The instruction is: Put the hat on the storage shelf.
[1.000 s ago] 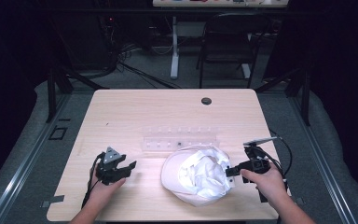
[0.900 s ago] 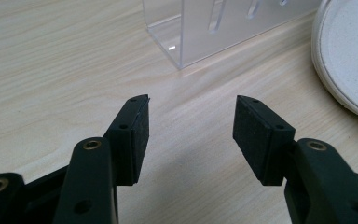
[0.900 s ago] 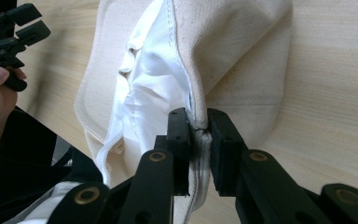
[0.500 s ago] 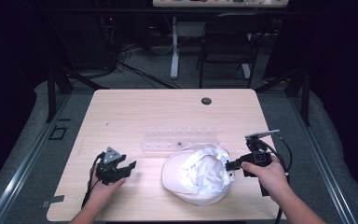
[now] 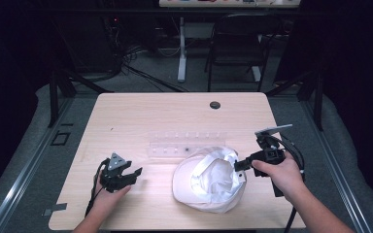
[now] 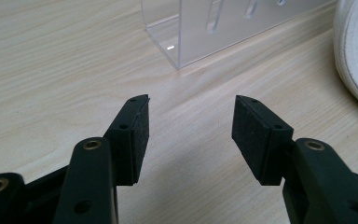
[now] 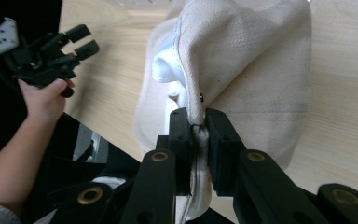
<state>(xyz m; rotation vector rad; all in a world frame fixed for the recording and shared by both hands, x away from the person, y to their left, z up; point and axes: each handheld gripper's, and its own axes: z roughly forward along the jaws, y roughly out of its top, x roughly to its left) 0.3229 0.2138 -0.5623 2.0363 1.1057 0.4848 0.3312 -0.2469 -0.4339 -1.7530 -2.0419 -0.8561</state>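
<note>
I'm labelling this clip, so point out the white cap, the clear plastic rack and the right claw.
white cap [image 5: 209,182], high view, on its crown.
clear plastic rack [image 5: 187,144], high view, on its top face.
right claw [image 7: 198,126], right gripper view, between its fingertips.

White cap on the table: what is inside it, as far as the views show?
The white cap lies opening-up, showing crumpled white lining. The right gripper pinches its rim, lifting that edge. Anything beneath the lining folds is hidden.
</note>
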